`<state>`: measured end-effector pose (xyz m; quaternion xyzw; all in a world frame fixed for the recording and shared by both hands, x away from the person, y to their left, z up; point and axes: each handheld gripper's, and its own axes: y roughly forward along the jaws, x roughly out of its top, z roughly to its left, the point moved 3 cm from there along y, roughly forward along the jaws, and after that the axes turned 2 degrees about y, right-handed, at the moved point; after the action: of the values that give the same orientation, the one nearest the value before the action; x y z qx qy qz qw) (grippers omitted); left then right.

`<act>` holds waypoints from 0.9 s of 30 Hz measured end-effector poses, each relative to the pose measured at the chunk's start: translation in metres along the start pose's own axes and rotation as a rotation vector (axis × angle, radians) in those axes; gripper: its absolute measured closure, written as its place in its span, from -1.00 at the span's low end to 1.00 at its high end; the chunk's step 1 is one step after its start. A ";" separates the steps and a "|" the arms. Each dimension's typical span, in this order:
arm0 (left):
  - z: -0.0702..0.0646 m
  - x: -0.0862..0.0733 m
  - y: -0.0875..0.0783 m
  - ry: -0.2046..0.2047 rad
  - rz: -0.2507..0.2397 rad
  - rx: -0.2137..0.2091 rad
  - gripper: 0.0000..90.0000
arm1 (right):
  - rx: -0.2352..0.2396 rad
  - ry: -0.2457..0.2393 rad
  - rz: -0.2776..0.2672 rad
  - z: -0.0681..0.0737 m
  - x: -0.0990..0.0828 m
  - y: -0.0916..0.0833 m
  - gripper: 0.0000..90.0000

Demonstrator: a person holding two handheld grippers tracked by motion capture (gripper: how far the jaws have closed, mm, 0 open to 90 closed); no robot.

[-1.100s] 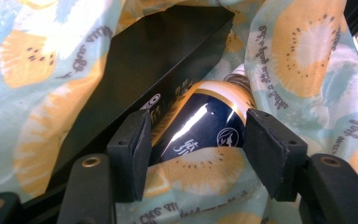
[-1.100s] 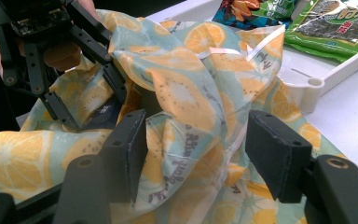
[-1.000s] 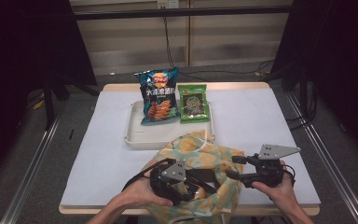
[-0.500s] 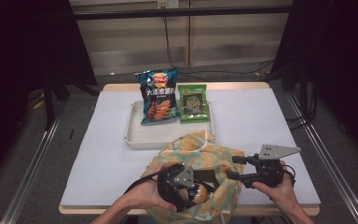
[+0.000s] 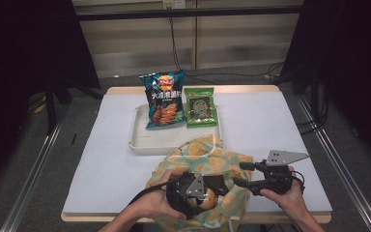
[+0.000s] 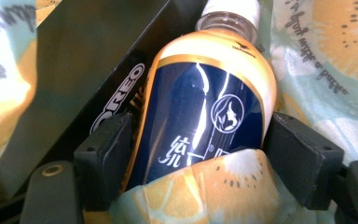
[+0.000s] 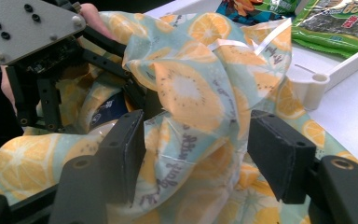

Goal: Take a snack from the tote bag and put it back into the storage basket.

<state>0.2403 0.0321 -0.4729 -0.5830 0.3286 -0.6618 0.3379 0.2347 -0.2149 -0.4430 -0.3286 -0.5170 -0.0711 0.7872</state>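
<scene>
White table (image 5: 101,145), Oreo box (image 6: 74,74), left tool (image 6: 200,163) just opened around bottle (image 6: 205,107), right tool (image 7: 196,154) wide astride bag (image 7: 200,93)

Orange slices all over the pale teal bag (image 5: 212,159).
Inside, the bottle (image 6: 205,112) shows creamy yellow with a navy label, gold-edged, under a white cap; the box (image 6: 98,70) is black with white letters; both tools black; blue chips (image 5: 163,99), green packet (image 5: 200,106), white tray (image 5: 140,137).

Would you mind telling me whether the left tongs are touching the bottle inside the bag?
Cannot tell. In the left gripper view the left tongs have just been opening with the bottle between their pads, which sit right beside it with no plain gap.
</scene>
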 end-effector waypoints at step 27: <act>0.020 -0.007 -0.044 -0.222 -0.343 -0.098 -0.12 | -0.001 0.007 0.002 0.000 0.000 0.001 -0.14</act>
<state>0.2584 0.0615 -0.4381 -0.7154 0.2172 -0.6245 0.2258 0.2353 -0.2142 -0.4436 -0.3293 -0.5137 -0.0717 0.7890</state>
